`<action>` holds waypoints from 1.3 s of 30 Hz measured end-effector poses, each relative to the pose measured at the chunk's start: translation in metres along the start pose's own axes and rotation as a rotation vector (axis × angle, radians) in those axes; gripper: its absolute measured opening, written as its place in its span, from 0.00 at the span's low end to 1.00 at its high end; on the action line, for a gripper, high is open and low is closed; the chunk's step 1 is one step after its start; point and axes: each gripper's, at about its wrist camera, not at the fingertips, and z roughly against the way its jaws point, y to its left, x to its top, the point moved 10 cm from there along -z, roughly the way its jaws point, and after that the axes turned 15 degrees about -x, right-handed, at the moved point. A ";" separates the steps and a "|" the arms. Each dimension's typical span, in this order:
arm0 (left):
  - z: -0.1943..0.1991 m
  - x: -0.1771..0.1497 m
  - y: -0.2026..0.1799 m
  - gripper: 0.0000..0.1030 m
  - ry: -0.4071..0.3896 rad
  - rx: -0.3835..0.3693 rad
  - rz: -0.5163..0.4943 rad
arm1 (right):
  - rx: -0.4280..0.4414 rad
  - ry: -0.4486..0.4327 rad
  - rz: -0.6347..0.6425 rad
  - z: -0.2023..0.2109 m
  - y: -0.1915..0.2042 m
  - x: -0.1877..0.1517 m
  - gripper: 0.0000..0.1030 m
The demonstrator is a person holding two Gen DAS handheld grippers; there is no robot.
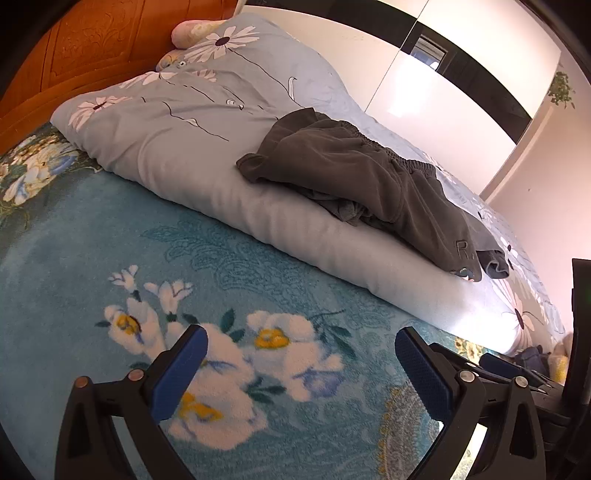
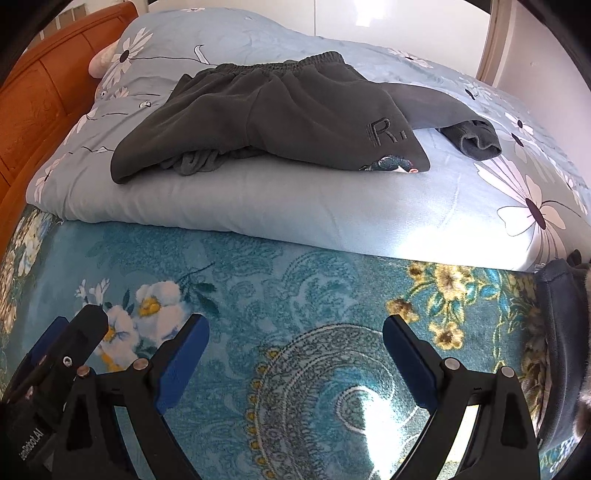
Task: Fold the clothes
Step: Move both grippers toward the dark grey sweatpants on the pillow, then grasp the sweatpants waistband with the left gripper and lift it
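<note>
— Left wrist view first: what's ahead of the left gripper point(image 1: 301, 345)?

— Its jaws stand wide apart with nothing between them, hanging over a teal blanket point(image 1: 110, 240) with white and yellow flowers. Beyond that lies a folded pale blue duvet point(image 1: 166, 147) printed with daisies, and on top of it a heap of dark grey trousers point(image 1: 351, 166).

— How do the trousers lie?

— Crumpled, not folded. The elastic waistband is bunched along the far edge, the cloth is doubled over itself, and an embroidered "R." shows near the right end. A cuffed leg end sticks out just past it.

— And the right wrist view?

— Much the same from further right. The right gripper point(image 2: 295, 332) also has its jaws spread, empty, above the teal blanket point(image 2: 295, 280), here over a round grey medallion pattern. The left gripper's black body shows at the lower left edge. The trousers point(image 2: 266, 114) sit on the duvet point(image 2: 295, 206), well apart from both grippers, with one leg trailing off to the right and ending in a ribbed cuff.

— Anything else around?

— A carved orange wooden headboard point(image 1: 74, 48) at the left, a pinkish pillow point(image 1: 188, 31) peeking from behind the duvet, and glossy white wardrobe doors point(image 1: 424, 81) at the back.
</note>
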 end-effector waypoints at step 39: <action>-0.128 0.145 0.002 0.16 0.217 -0.197 -0.165 | -0.017 0.133 -0.111 -0.017 -0.021 -0.052 0.93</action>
